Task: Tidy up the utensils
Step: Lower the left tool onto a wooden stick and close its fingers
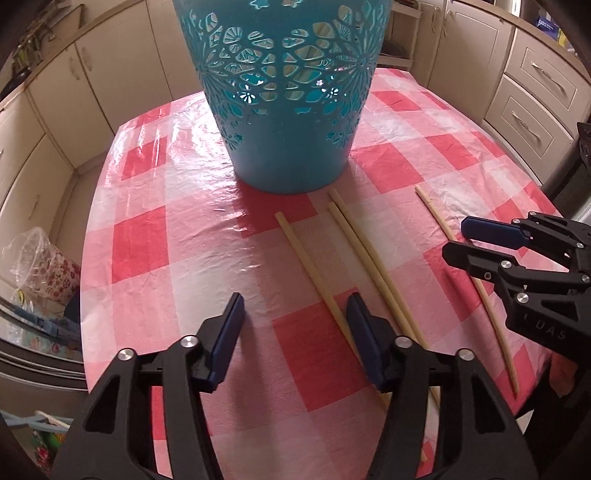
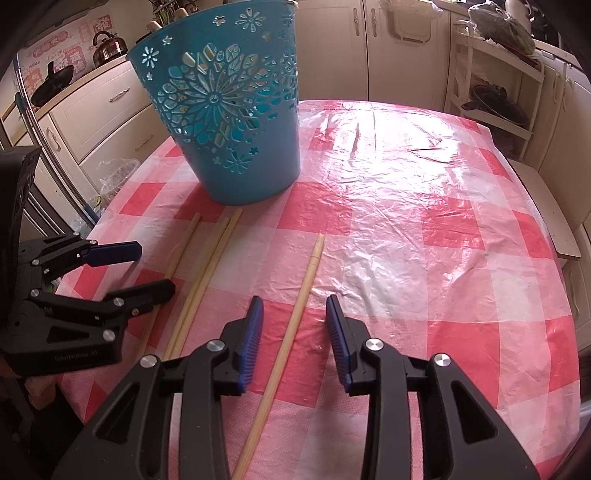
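Chopsticks lie under both downward-tilted grippers, left gripper and right gripper, jaws apart.

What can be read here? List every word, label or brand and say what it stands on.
"UAS", partly cut off: body of the right hand-held gripper.
"Genrobot.ai", faint, roughly so: body of the left hand-held gripper.
Pink wall stickers: characters too blurred to read.
Blue box at the back: print too small.

A teal basket with cut-out flower patterns stands on a bench covered in glossy red, pink and white checks. Pale tan chopsticks lie on it. Both black claws carry blue pads. Cream cupboards behind.
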Action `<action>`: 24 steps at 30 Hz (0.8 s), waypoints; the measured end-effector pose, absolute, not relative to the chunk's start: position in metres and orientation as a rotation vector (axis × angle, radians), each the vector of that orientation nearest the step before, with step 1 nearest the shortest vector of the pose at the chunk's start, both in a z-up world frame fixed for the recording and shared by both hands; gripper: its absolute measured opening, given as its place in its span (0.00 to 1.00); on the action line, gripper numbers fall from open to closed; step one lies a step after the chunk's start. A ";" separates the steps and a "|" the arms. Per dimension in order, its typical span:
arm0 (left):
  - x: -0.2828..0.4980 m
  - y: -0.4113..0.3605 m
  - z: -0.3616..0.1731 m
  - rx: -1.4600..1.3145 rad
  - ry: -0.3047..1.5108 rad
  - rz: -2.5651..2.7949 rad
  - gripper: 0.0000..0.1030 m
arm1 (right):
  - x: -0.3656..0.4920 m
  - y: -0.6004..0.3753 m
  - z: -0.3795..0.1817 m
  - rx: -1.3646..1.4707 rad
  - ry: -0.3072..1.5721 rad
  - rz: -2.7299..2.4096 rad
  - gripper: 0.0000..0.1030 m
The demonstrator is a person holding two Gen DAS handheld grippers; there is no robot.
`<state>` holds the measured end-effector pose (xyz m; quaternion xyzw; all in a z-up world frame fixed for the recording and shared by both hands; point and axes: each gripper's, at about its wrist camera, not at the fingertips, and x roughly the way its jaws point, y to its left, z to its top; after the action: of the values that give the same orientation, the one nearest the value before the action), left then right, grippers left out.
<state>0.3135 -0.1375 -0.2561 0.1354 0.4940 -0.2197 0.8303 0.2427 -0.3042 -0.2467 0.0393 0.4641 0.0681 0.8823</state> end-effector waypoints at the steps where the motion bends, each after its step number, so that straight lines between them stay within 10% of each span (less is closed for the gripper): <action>1: 0.317 -0.135 -0.255 0.281 1.053 -0.472 0.25 | 0.243 -0.304 -0.247 0.081 0.966 0.142 0.36; 2: 0.320 -0.134 -0.254 0.276 1.063 -0.478 0.13 | 0.243 -0.303 -0.247 0.081 0.966 0.141 0.36; 10: 0.322 -0.138 -0.256 0.314 1.060 -0.509 0.11 | 0.244 -0.302 -0.247 0.081 0.963 0.146 0.40; 16: 0.340 -0.134 -0.256 0.273 1.083 -0.407 0.34 | 0.244 -0.299 -0.248 0.067 0.958 0.145 0.43; 19: 0.343 -0.133 -0.256 0.240 1.071 -0.401 0.09 | 0.244 -0.298 -0.248 0.060 0.950 0.147 0.45; 24: 0.337 -0.125 -0.257 0.195 1.074 -0.417 0.05 | 0.244 -0.296 -0.249 0.055 0.943 0.148 0.48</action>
<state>0.3367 -0.1254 -0.2571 0.0920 0.5070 -0.1970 0.8341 0.2445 -0.2962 -0.2489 0.0264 0.4540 0.0711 0.8878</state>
